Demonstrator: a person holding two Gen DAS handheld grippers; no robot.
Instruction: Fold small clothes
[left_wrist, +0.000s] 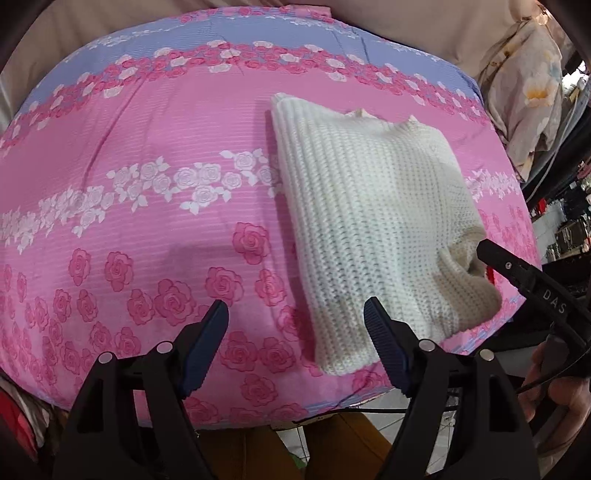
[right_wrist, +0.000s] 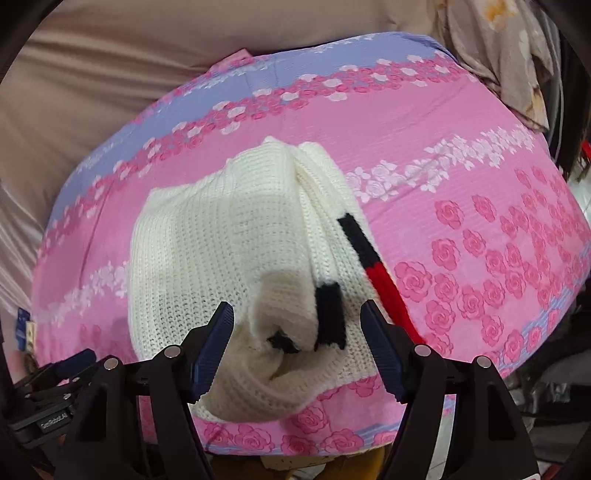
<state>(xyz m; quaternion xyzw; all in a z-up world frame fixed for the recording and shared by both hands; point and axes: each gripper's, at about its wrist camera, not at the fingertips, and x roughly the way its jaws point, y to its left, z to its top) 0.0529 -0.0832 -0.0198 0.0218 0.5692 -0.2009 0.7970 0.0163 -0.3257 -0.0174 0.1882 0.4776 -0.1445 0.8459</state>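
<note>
Here the sweater lies partly folded on the bed, near its front edge; right gripper spread wide around the loose cuff, left gripper released beside it. A shallow pinch probably grabs one layer only, undoing the fold

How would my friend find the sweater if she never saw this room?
Look for the big pink bedspread printed with roses. On it lies a folded white knitted sweater, near the front edge. It is the only chunky white knit there, with black and red stripes along one side.
</note>
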